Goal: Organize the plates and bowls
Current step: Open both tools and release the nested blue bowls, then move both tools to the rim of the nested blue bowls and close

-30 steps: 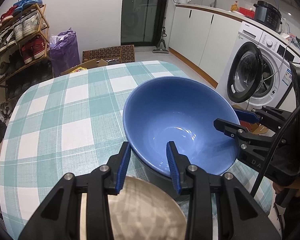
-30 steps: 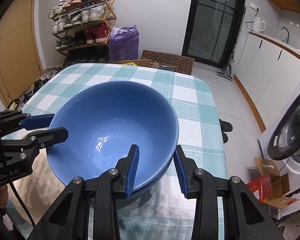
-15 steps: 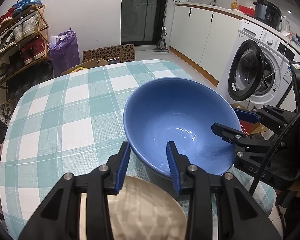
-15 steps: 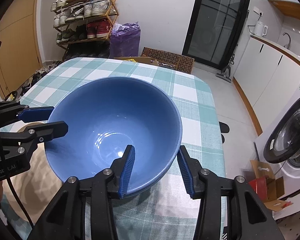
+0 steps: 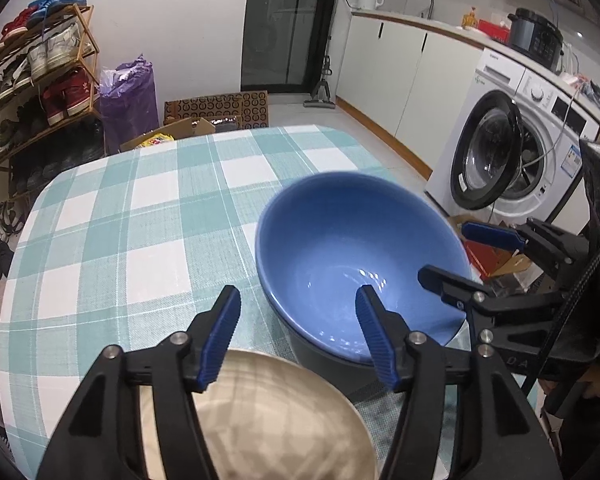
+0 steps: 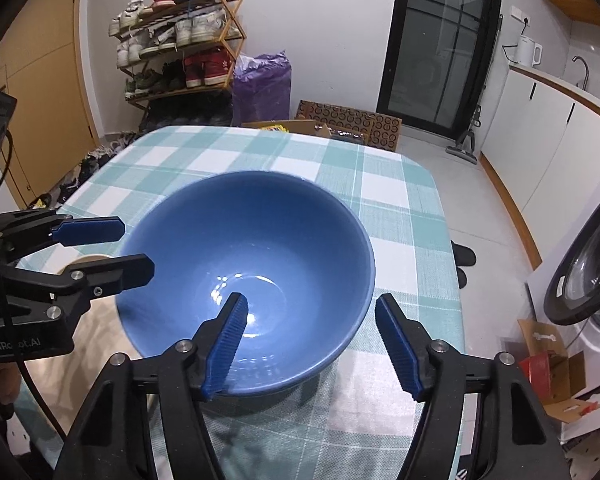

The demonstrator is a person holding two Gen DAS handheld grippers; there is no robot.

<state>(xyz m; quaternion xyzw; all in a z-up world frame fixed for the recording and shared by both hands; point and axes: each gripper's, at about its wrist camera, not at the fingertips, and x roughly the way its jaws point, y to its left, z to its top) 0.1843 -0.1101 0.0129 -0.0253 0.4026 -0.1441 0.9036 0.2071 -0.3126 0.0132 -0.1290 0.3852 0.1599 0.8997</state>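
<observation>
You are at a table (image 5: 112, 216) with a green and white check cloth. At the left edge lies a tan plate (image 5: 260, 420), under your left gripper (image 5: 298, 336). Its jaws have just been opening, with the bowl's rim between them. The blue bowl (image 6: 248, 264) sits inside a darker bowl (image 5: 332, 372); nothing is in it. Your right gripper (image 6: 312, 344) has also just been opening, letting go of the rim.

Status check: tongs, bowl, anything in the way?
Both tongs, left and right, just opened, each straddling the rim, pads off. Blue bowl sits nested in a dark bowl on the checked table. Beige plate beside it, nothing in the way.
</observation>
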